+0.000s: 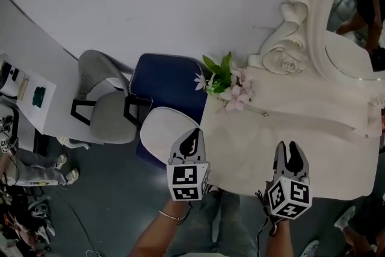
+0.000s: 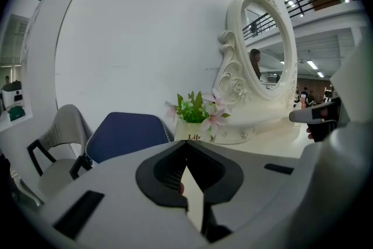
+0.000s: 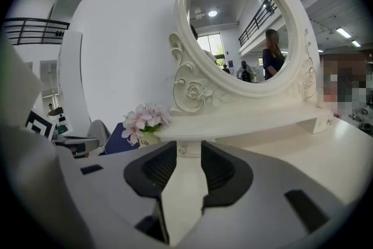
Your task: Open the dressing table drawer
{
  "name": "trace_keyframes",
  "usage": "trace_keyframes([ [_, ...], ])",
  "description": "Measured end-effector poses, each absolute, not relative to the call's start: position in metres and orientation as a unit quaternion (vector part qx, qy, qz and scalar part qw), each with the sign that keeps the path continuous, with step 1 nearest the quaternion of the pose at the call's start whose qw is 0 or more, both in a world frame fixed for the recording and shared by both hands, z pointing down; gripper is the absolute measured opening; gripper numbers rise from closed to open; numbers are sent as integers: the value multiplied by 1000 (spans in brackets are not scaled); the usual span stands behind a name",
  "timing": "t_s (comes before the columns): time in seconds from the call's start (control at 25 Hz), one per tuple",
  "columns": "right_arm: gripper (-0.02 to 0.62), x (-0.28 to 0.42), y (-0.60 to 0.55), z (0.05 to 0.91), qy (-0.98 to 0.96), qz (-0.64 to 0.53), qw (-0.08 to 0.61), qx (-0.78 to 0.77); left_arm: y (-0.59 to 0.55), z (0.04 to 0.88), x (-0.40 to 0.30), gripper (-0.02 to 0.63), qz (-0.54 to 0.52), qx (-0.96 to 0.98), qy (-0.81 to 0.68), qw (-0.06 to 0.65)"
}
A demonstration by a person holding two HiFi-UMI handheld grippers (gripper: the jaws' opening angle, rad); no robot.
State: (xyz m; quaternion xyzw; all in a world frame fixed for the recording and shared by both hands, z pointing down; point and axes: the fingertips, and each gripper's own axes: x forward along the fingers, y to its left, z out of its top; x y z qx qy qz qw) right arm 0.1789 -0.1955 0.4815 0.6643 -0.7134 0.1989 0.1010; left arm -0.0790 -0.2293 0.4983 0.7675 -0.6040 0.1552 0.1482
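The cream dressing table (image 1: 337, 153) fills the right of the head view, with an oval carved mirror (image 1: 346, 9) at its back. In the right gripper view a shelf (image 3: 245, 119) runs under the mirror, and a small knob (image 3: 182, 150) shows below it, straight ahead between the jaws. My right gripper (image 1: 290, 156) hovers over the table's front edge, open and empty. My left gripper (image 1: 191, 141) hangs by the table's front left corner, shut with nothing in it. No drawer front shows in the head view.
A pot of pink flowers (image 1: 225, 84) stands on the table's back left corner. Left of the table are a blue chair (image 1: 168, 84), a white round seat (image 1: 162, 126) and a grey office chair (image 1: 105, 108). A person's legs (image 1: 36, 168) show at far left.
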Motion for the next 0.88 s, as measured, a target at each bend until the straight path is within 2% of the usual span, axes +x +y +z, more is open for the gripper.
trace_keyframes([
  [0.88,140,147,-240,539,-723,223,149,637,-228,531,-128,6,176,732,-635,172],
])
